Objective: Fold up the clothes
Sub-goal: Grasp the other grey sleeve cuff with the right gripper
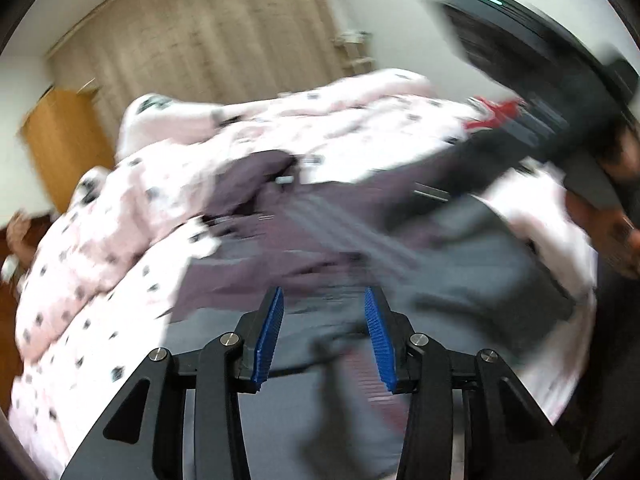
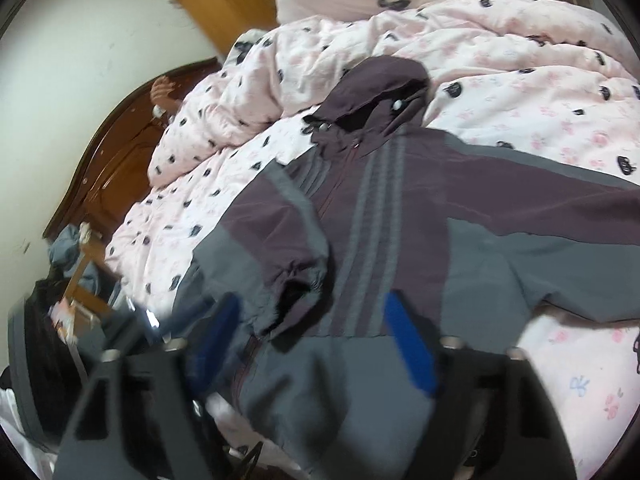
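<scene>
Jacket (image 2: pixel 384 216), purple and grey with three pale stripes down the chest, lies front-up on the pink quilt (image 2: pixel 520 92). Its hood (image 2: pixel 380 84) points away from you. One sleeve (image 2: pixel 272 240) is bent in across the chest, its gathered cuff just beside the stripes. The other sleeve (image 2: pixel 560 200) is spread flat, well away from the zip.

Your right gripper (image 2: pixel 312 344) hovers over the hem end of the jacket with its jaws apart and nothing between them. Your left gripper (image 1: pixel 324 336) is likewise spread wide over grey cloth near the hem and holds nothing (that view is badly smeared, so finer detail there is beyond telling).

One sleeve in and one out fits a fold partly made. It fits equally a jacket that simply landed that way, so judge by the cloth itself. For a clean fold, pinch only the top layer at a seam or cuff. This shell fabric looks slippery and will likely slide out of a shallow bite. Carry each sleeve flat across the chest towards the stripes without dragging the body along. The puffy quilt gives no firm backing, so lift before you move rather than sliding.
</scene>
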Demonstrator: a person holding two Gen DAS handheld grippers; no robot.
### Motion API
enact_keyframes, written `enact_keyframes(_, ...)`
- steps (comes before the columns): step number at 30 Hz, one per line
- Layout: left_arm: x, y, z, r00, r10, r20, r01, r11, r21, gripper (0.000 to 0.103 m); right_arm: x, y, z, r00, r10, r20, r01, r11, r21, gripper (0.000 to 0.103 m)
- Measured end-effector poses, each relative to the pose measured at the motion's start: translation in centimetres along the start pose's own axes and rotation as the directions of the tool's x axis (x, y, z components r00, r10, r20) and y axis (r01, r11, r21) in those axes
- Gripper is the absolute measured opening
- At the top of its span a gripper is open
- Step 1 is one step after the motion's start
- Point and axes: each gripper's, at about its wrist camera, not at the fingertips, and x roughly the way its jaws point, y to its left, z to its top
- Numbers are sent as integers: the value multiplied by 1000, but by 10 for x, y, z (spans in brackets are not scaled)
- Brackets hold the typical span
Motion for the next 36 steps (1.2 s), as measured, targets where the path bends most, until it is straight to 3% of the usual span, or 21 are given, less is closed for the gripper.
enact_keyframes(2,5,30,1,998,60,-23,-61,996,-60,44,2,3,-2,1000,18,-12,-18,1000,-16,57)
enact_keyframes(5,27,76,1,982,161,-97,-172,978,-116,44,8,10,-5,998,51,-30,-52,998,-31,40)
enact_keyframes(9,63,120,1,972,137,-190,-175,963,-205,44,24,19,-5,997,61,-55,-62,998,-33,37)
enact_keyframes(11,80,129,1,969,99,-226,-153,959,-236,44,32,23,-5,996,65,-68,-68,997,-34,30)
enact_keyframes(20,107,104,-10,960,59,-275,-117,973,-200,44,59,11,2,993,32,-116,-28,999,40,28)
enact_keyframes(23,109,101,-16,956,41,-289,-109,969,-221,44,63,9,3,990,42,-131,-37,998,47,13)
enact_keyframes(26,110,100,-17,955,36,-296,-106,969,-225,44,61,10,3,989,61,-136,-55,998,44,6)
enact_keyframes(31,112,98,-20,952,27,-306,-102,968,-231,44,49,13,-1,985,97,-145,-95,995,23,5)
enact_keyframes(36,113,95,-22,948,29,-316,-102,970,-220,44,55,7,-12,978,55,-200,-53,998,15,5)
